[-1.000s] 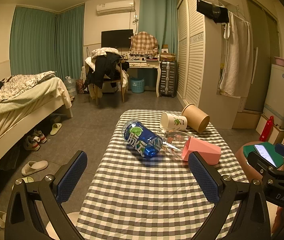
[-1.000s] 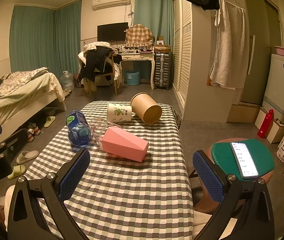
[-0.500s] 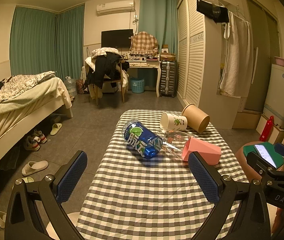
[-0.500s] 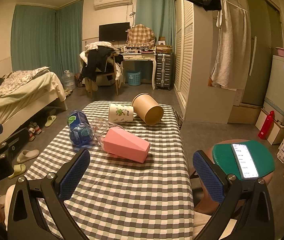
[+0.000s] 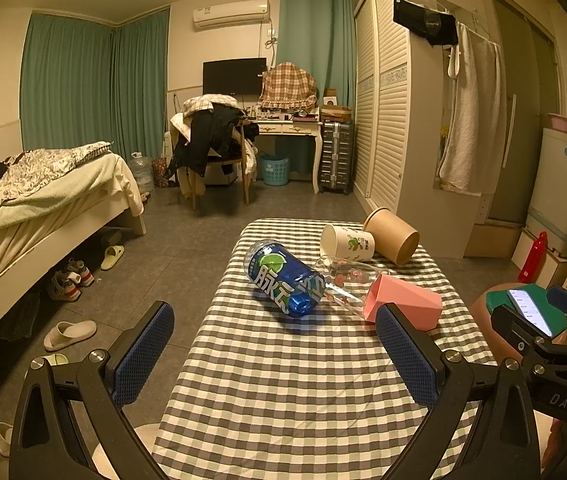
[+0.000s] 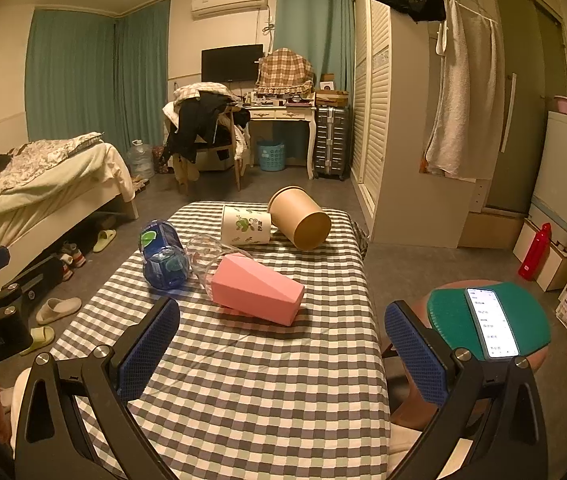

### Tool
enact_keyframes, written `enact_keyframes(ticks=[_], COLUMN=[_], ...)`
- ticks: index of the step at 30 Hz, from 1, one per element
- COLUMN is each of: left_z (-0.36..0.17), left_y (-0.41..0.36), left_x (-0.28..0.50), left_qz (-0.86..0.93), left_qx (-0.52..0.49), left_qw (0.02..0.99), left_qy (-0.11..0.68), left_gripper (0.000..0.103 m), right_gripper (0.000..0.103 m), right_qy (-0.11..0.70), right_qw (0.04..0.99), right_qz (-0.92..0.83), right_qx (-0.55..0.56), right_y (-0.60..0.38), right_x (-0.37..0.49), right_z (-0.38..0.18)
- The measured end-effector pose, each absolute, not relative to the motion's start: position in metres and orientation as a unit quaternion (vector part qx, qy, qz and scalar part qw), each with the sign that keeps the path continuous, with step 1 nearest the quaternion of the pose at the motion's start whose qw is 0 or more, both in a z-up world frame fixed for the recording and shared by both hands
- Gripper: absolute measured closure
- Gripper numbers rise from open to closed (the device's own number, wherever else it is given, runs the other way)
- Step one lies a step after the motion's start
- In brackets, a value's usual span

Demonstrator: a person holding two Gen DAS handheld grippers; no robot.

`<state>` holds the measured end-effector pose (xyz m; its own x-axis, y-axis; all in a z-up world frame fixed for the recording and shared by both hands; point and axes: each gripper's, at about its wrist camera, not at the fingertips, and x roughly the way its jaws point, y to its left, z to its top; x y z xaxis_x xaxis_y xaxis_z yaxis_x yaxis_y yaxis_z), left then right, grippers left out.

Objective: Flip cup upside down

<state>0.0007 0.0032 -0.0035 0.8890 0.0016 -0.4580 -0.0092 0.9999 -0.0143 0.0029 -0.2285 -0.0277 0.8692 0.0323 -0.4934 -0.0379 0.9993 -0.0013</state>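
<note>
Several cups lie on their sides on the checked table (image 5: 283, 380) (image 6: 263, 380): a pink faceted cup (image 5: 405, 304) (image 6: 257, 288), a clear glass cup (image 5: 347, 280) (image 6: 205, 250), a blue printed cup (image 5: 283, 278) (image 6: 163, 258), a white paper cup (image 5: 347, 243) (image 6: 245, 225) and a brown paper cup (image 5: 393, 236) (image 6: 299, 218). My left gripper (image 5: 275, 356) is open and empty, near the table's front. My right gripper (image 6: 281, 350) is open and empty, just in front of the pink cup. Each gripper shows at the edge of the other's view.
A round stool with a green pad (image 6: 487, 320) and a phone (image 6: 491, 326) stands right of the table. A bed (image 5: 35, 200) is at the left with slippers (image 5: 69, 334) on the floor. A wardrobe (image 5: 399, 120) and a red bottle (image 6: 535, 252) are at the right.
My right gripper has crept slightly forward toward the pink cup. The left gripper and the cups have not moved.
</note>
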Motion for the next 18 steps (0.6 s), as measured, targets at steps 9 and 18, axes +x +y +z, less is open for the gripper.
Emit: enact_keyframes(ticks=[9, 18], left_z=[-0.014, -0.009], left_y=[0.013, 0.033], left_x=[0.012, 0.050], left_qz=[0.024, 0.088], left_qx=[-0.022, -0.033], left_qw=[0.968, 0.959], left_qy=[0.247, 0.268], left_gripper=[0.000, 0.000], right_gripper=[0.000, 0.000], right_qy=[0.259, 0.260], right_qw=[0.964, 0.941], right_qz=[0.053, 0.135], right_qx=[-0.011, -0.171], right_y=[-0.231, -0.219], right_x=[0.014, 0.120], right_z=[-0.016, 0.030])
